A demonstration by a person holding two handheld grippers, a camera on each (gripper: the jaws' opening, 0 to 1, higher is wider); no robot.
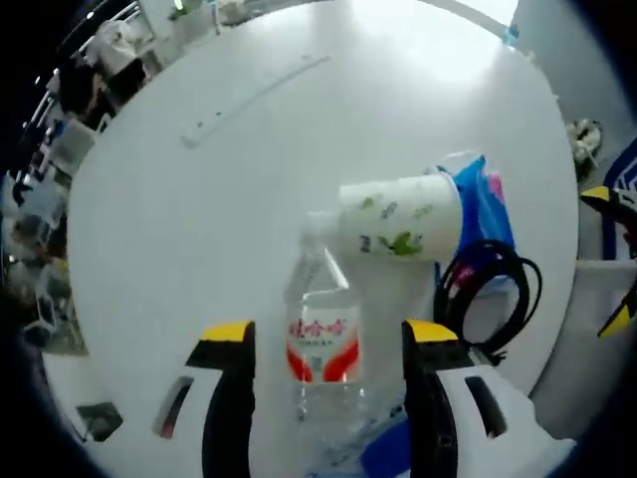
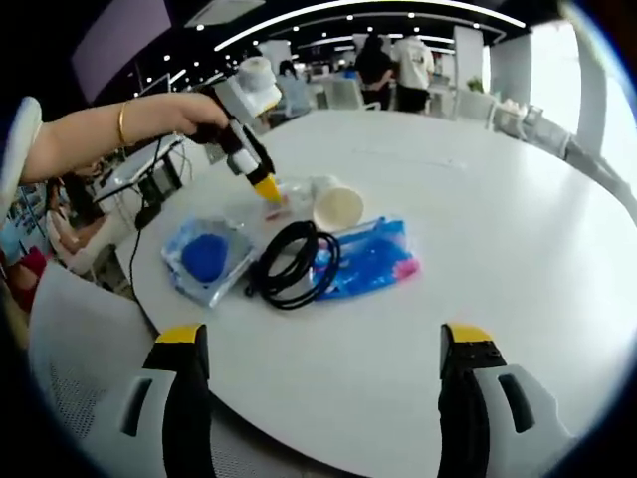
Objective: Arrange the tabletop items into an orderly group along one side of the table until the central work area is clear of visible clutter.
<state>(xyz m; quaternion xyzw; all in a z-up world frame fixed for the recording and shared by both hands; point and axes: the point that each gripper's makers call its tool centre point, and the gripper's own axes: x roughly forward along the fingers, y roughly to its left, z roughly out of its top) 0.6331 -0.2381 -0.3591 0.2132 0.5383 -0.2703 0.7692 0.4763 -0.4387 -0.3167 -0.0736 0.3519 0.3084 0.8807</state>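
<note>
Clear plastic water bottle (image 1: 321,339) lies on the white tabletop (image 1: 199,219) between the left gripper's (image 1: 328,344) spread fingers, its cap touching a tipped paper cup (image 1: 398,216). Right gripper (image 2: 323,349) hovers open near the black cable (image 2: 295,264).

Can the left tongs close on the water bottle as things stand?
Probably yes: the left tongs are open with the water bottle lying between the jaws; only the paper cup lies just beyond its cap.
</note>
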